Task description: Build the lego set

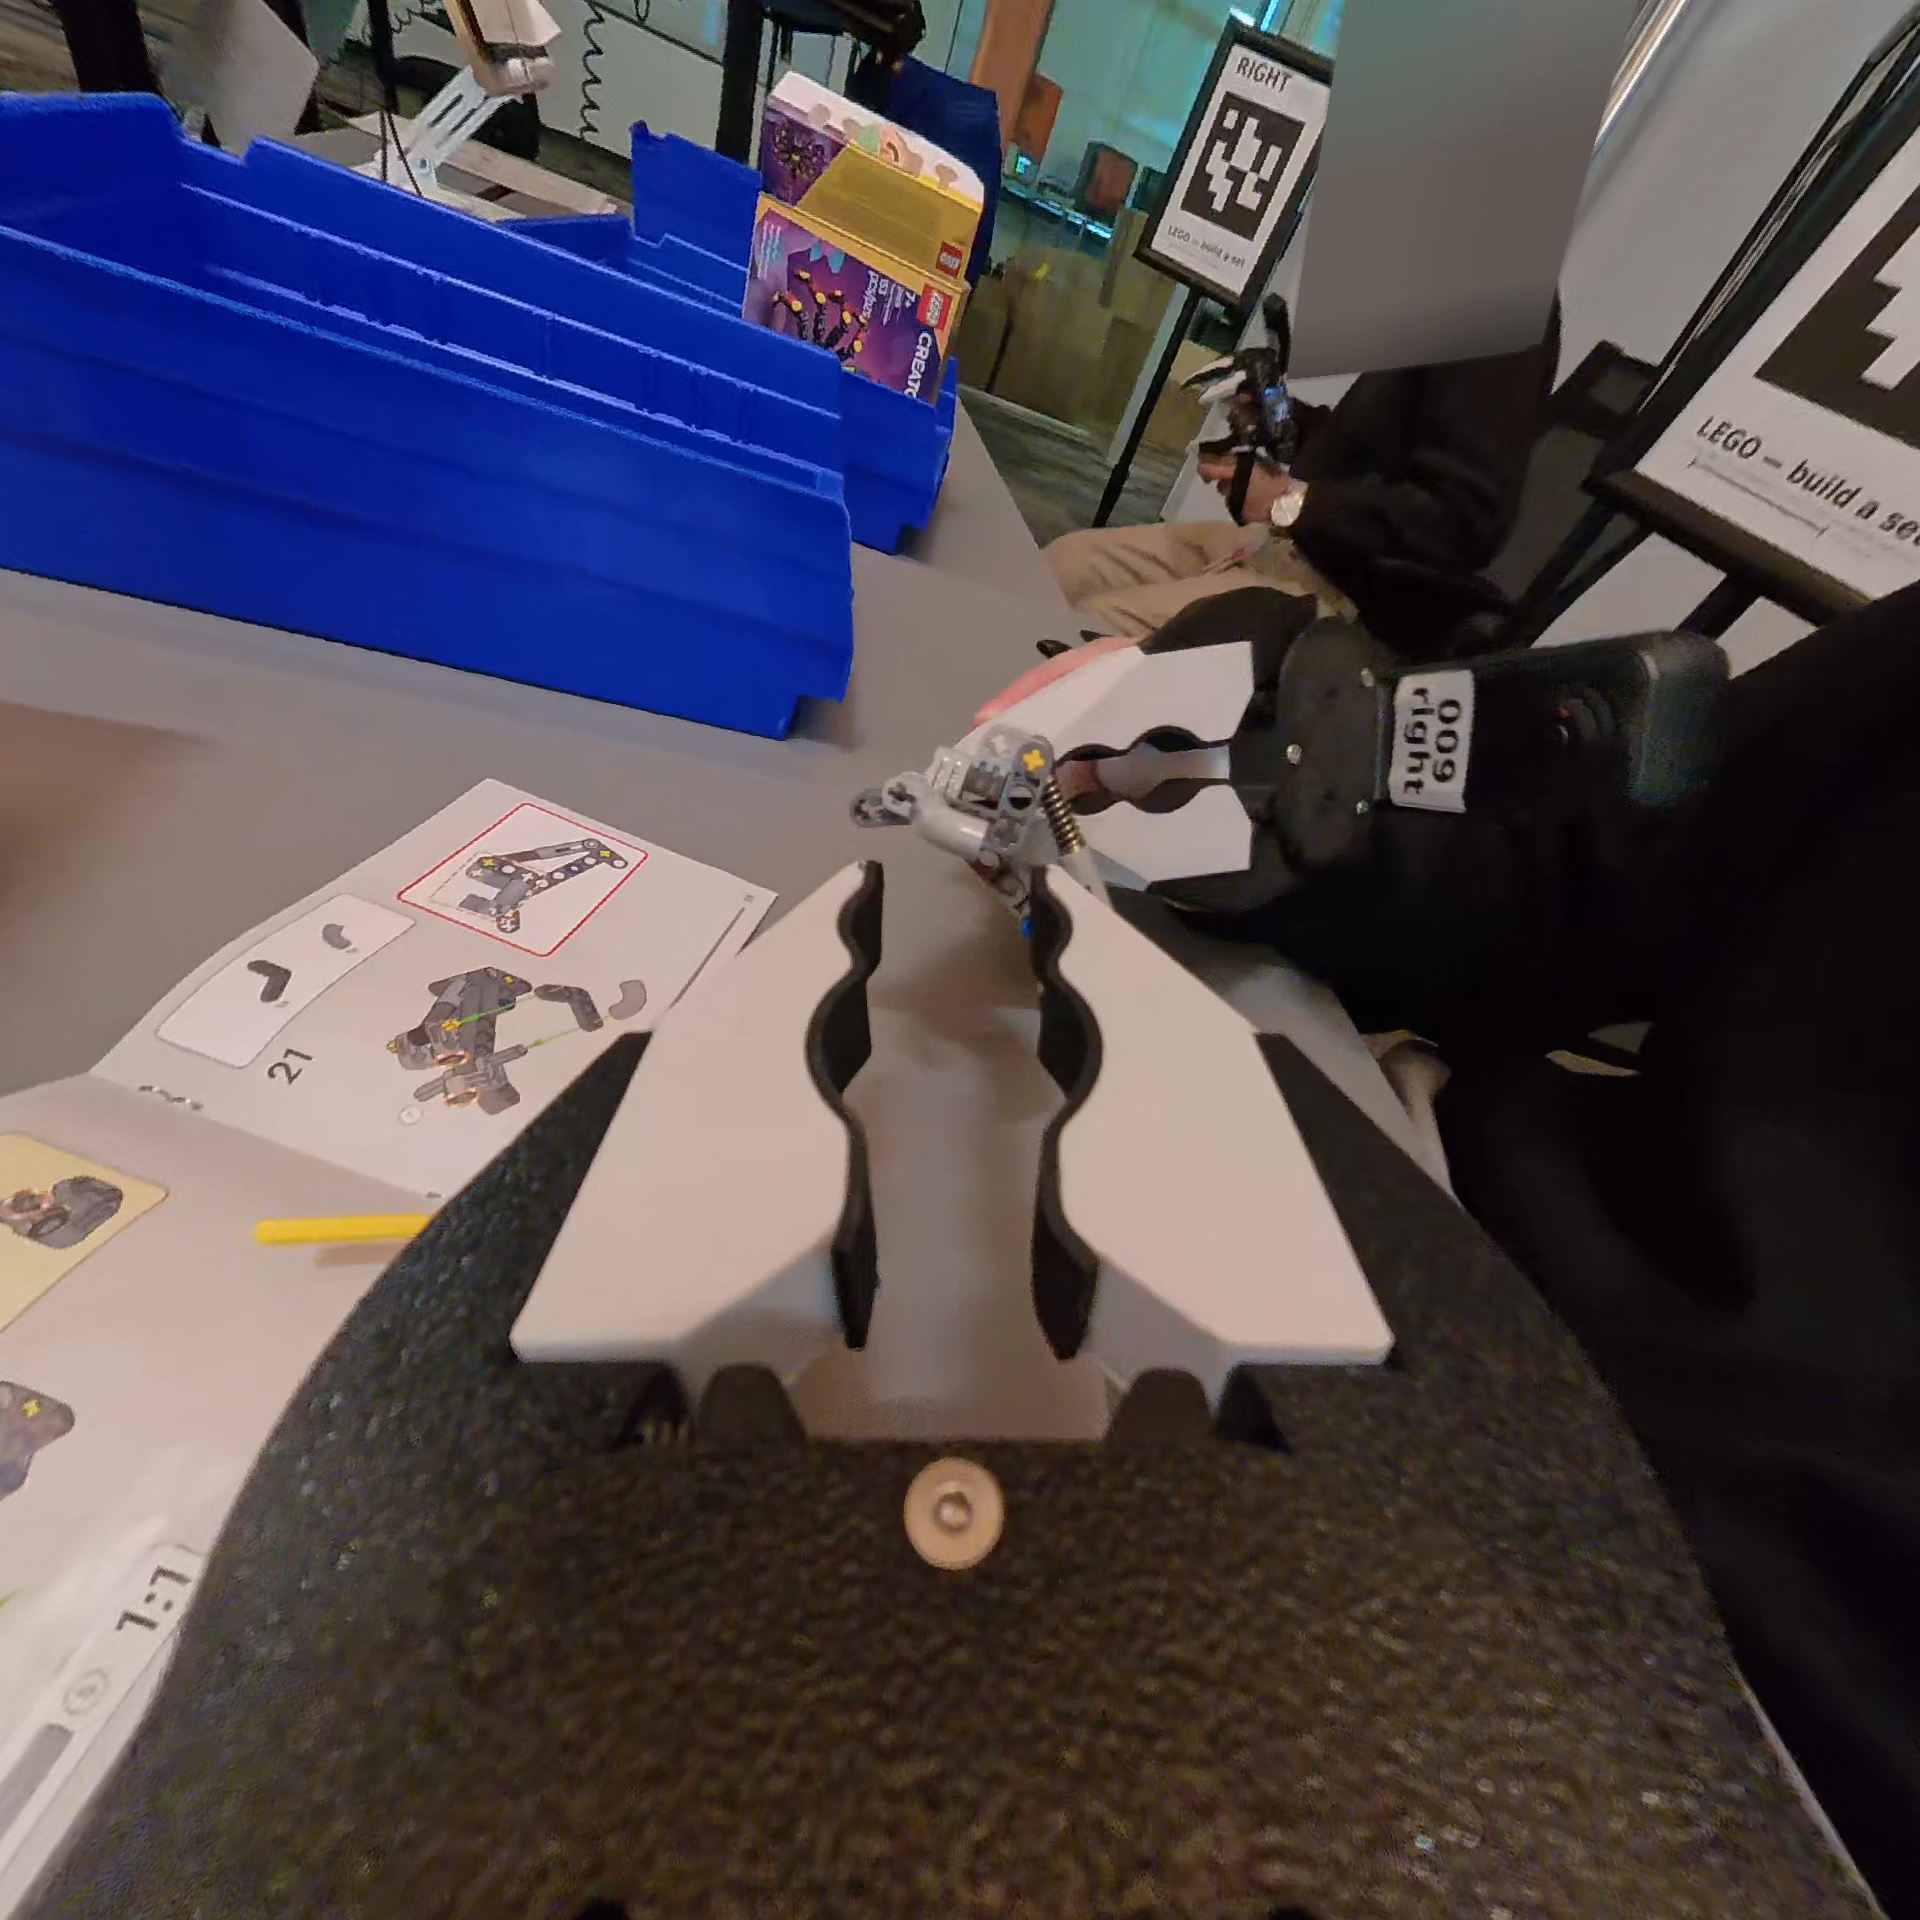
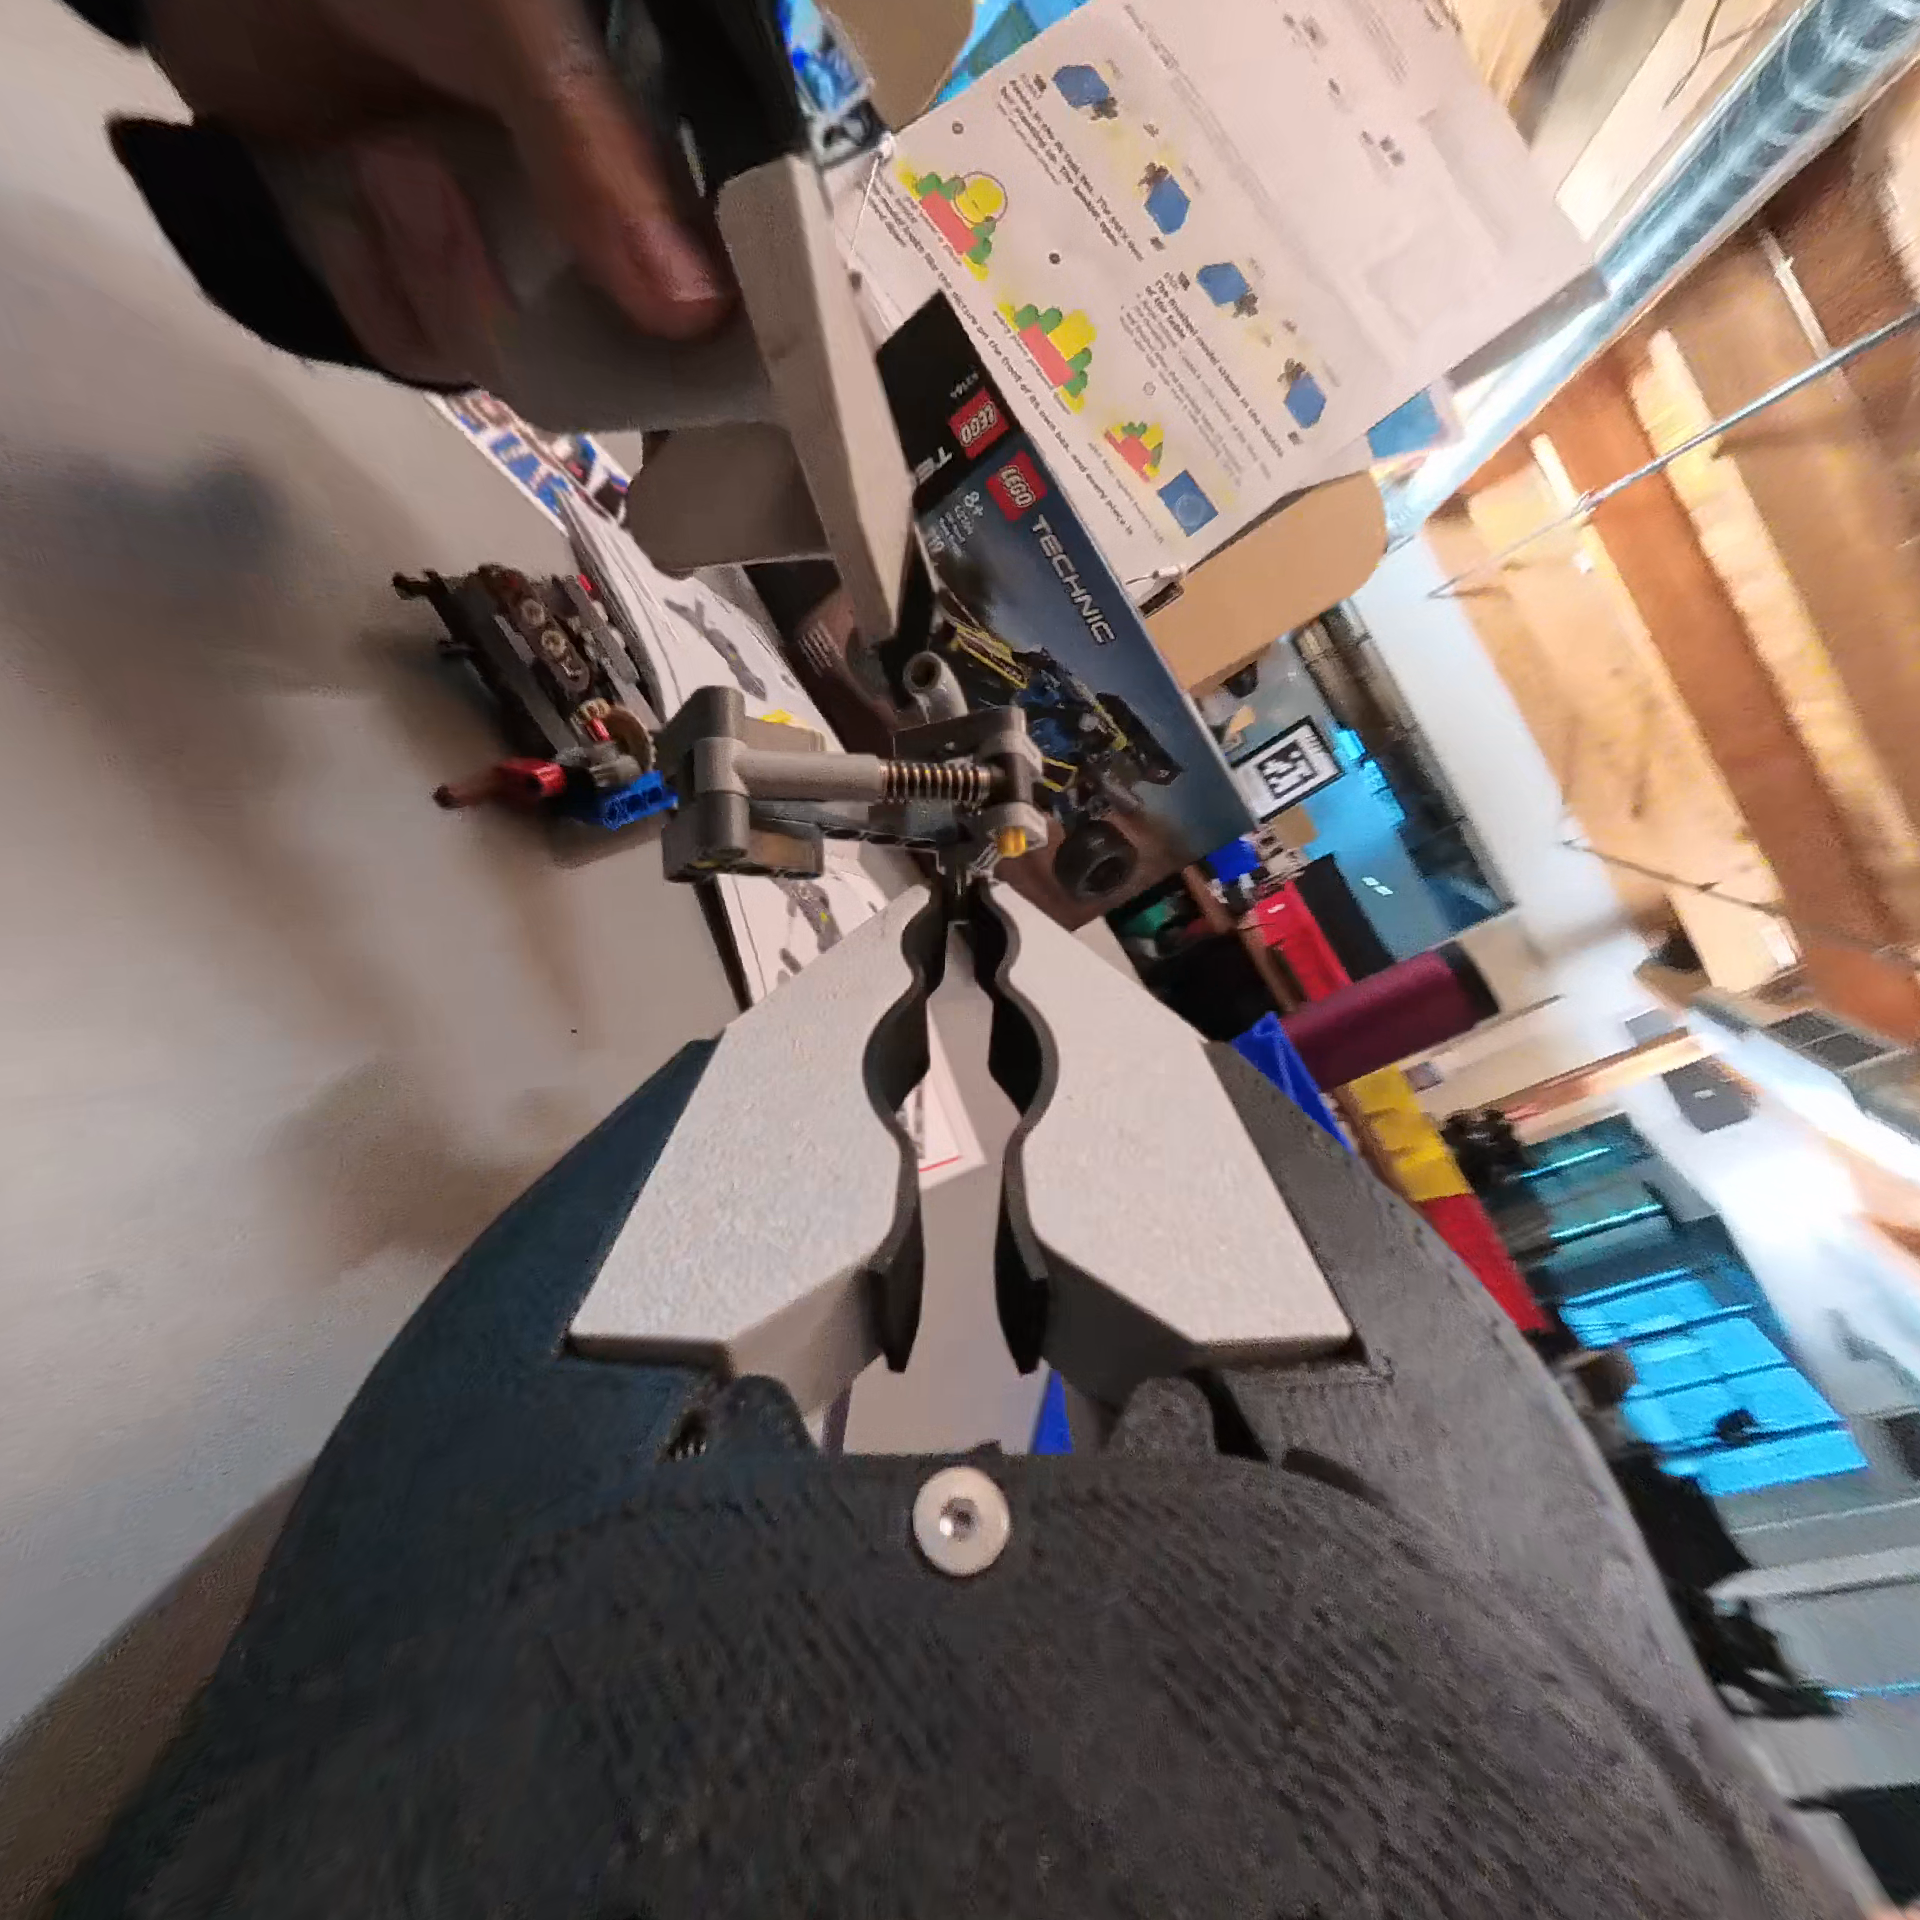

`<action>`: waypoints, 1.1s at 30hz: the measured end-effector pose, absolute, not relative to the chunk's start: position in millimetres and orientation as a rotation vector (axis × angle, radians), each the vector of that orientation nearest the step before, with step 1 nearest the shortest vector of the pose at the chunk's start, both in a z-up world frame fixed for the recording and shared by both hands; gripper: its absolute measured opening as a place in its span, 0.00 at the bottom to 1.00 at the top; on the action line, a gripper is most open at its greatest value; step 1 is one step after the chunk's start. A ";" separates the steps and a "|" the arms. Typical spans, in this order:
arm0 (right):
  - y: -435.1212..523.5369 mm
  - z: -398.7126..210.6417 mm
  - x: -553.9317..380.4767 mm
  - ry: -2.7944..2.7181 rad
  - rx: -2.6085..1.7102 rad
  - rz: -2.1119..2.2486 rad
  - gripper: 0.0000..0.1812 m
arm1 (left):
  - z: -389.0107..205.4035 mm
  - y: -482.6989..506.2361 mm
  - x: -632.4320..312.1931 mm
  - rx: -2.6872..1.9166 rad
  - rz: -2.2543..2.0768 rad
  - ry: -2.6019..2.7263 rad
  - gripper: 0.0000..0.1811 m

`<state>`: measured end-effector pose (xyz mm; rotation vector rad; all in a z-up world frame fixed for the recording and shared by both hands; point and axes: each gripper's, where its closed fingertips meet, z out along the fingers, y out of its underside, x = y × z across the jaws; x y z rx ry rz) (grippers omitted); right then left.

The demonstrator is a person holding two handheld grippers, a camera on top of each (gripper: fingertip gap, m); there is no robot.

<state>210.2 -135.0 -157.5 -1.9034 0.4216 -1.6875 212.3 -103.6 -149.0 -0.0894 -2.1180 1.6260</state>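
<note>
Both grippers met over the grey table (image 1: 312, 727). Left gripper (image 1: 956, 883) pointed forward with its jaws apart and nothing between them; its fingertips sat just short of the lego assembly (image 1: 977, 800). Right gripper (image 2: 961, 894), rolled onto its side so the table ran up the left of its view, had its tips pinched onto the lego assembly (image 2: 852, 790), a grey piece with a coiled spring and a yellow pin, held clear of the tabletop. How much of the piece lay inside the tips was hidden.

A hand (image 2: 499, 208) wrapped around the left gripper filled the upper corner of the right wrist view, blurred and cut off.

Blue bins (image 1: 416, 416) stood at the far side of the table, their insides out of sight. An open instruction booklet (image 1: 416, 987) lay beside the left gripper, partly covered by it. A boxed set (image 2: 1060, 665) bore printed branding. A second, darker lego build (image 2: 540, 644) rested on the table, its details smeared. A yellow stick (image 1: 332, 1229) lay on the booklet, half hidden.
</note>
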 end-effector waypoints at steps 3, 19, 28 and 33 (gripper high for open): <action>-130.3 -159.2 209.1 0.341 -1.940 -1.758 0.01 | -151.6 -105.1 211.3 -0.121 1.645 -2.150 0.09; -127.7 -165.5 208.5 0.278 -1.949 -1.761 0.01 | -164.0 -108.5 213.9 -0.348 1.773 -2.355 0.05; -140.2 -154.2 205.8 0.668 -1.632 -1.013 0.11 | -149.5 -107.7 222.0 -0.346 1.949 -2.273 0.05; -129.5 -158.3 193.0 0.711 -1.586 -0.587 0.13 | -144.4 -106.8 212.6 -0.337 1.943 -2.148 0.05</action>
